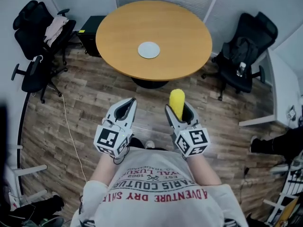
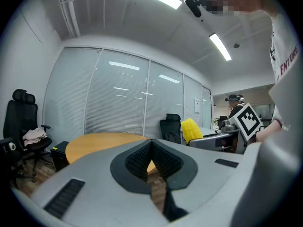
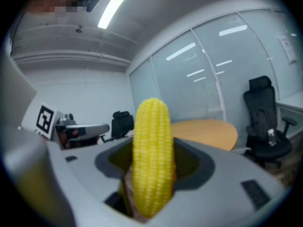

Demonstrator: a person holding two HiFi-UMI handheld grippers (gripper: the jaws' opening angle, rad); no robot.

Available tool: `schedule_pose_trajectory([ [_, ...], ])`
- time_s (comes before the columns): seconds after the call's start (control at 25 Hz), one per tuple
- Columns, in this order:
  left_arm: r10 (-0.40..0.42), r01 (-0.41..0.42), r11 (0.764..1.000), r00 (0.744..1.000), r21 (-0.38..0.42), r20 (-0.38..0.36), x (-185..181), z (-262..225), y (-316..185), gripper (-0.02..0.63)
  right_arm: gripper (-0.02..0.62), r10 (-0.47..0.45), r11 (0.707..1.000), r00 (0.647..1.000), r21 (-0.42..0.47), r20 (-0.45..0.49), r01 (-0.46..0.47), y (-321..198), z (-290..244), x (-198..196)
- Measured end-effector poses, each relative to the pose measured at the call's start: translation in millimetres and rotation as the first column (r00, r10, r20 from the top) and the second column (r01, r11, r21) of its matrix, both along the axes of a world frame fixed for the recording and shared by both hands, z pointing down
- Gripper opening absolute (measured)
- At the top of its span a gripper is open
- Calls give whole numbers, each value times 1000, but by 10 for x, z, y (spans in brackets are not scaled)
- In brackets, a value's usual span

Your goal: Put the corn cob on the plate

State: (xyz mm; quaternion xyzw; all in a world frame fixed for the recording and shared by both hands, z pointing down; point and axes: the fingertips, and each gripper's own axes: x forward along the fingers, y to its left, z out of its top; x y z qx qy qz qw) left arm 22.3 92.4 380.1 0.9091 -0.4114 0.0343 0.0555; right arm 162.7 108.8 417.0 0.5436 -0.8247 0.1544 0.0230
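Observation:
A yellow corn cob [image 1: 177,102] stands upright between the jaws of my right gripper [image 1: 178,111], which is shut on it; up close in the right gripper view the corn cob [image 3: 152,156] fills the middle. My left gripper [image 1: 127,109] is shut with nothing in it, its pads [image 2: 161,158] meeting. From the left gripper view the corn cob [image 2: 191,129] shows at the right. A small grey-white plate [image 1: 148,50] lies near the middle of the round wooden table [image 1: 180,37], well ahead of both grippers, which are held over the floor.
Black office chairs stand at the left [image 1: 38,37] and right [image 1: 246,51] of the table. A cable [image 1: 71,131] trails over the wooden floor. A white desk edge [image 1: 284,89] runs along the right.

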Motion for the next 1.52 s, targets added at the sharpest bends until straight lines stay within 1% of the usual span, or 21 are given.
schedule_pose_trajectory([
  [0.2, 10, -10, 1000, 1000, -6, 5, 60, 50, -286, 31, 267, -17, 1000, 1000, -15, -2, 17, -288, 64, 2],
  [0.4, 7, -7, 1000, 1000, -13, 8, -30, 143, -735, 31, 267, -9, 1000, 1000, -29, -11, 8, -685, 151, -62],
  [0.64, 62, -62, 998, 998, -6, 5, -118, 126, -1409, 32, 267, 34, 999, 999, -39, -20, -35, -1305, 164, -171],
  [0.96, 135, -135, 991, 991, -14, 3, -282, 101, -2501, 32, 267, 118, 990, 993, -75, -20, -119, -2255, 200, -344],
  [1.16, 168, -168, 986, 986, -26, 11, -384, 191, -3120, 32, 267, 158, 980, 987, -118, -22, -159, -2802, 340, -454],
  [1.32, 203, -202, 979, 979, -38, 22, -399, 279, -3455, 32, 267, 179, 969, 984, -168, -19, -179, -3118, 490, -521],
  [1.52, 218, -219, 974, 976, -67, -14, -372, 378, -3716, 31, 267, 161, 957, 986, -240, -33, -164, -3375, 698, -560],
])
